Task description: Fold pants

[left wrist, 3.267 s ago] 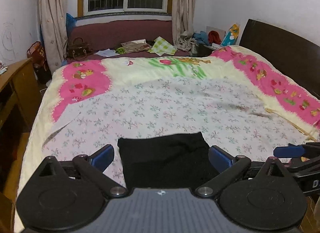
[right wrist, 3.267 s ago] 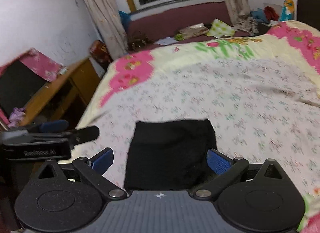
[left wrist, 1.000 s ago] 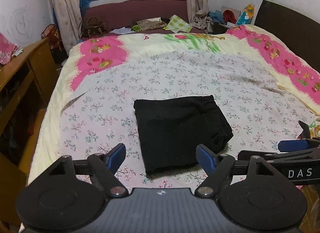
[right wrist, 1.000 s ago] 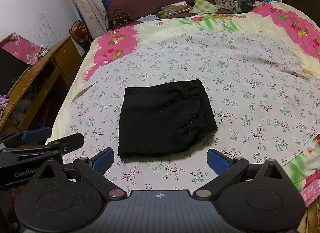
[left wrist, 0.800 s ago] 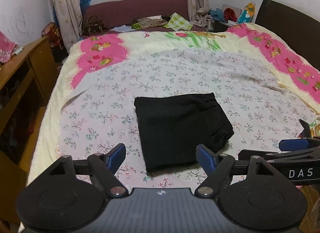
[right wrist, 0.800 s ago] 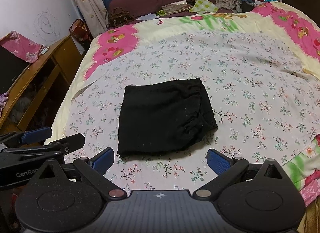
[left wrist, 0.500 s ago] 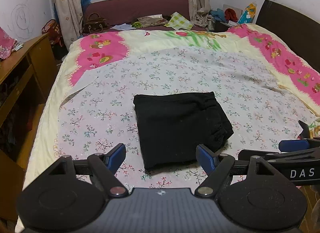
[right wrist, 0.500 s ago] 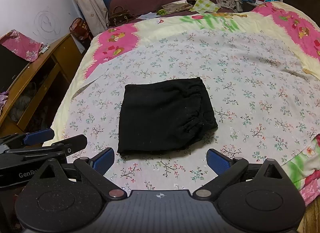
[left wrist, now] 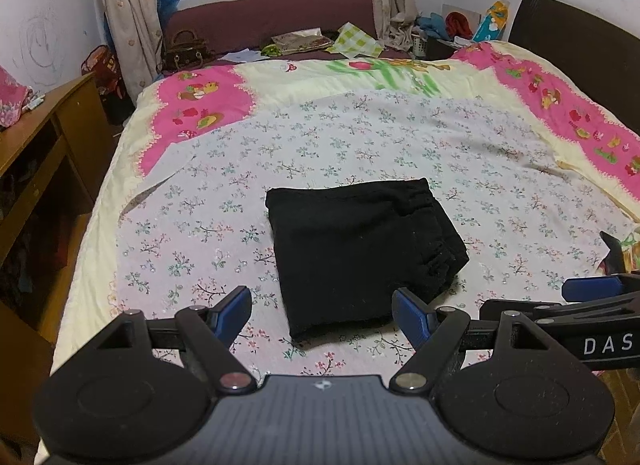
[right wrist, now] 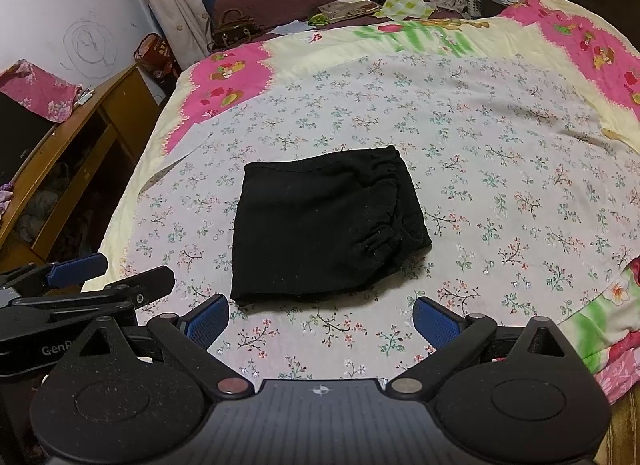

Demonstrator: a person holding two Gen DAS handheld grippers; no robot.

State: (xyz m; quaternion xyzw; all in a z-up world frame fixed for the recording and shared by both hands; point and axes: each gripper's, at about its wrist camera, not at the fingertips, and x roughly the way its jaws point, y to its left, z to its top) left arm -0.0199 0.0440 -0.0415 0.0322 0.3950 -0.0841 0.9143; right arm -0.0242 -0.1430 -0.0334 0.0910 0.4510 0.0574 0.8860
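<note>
Both grippers have drawn back since the earliest frame, when the black pants [left wrist: 360, 253] lay right at their fingertips; now the folded bundle rests mid-bed [left wrist: 400, 137], apart from them. Left gripper [left wrist: 322, 311] and right gripper [right wrist: 320, 321] hover wide open, holding nothing. Folding looks finished; at most, square the bunched waistband corner gently.

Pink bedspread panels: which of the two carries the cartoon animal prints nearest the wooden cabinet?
The pink panel at the bed's left corner, beside the wooden cabinet. The other pink panel runs along the opposite edge, by the dark headboard.
</note>
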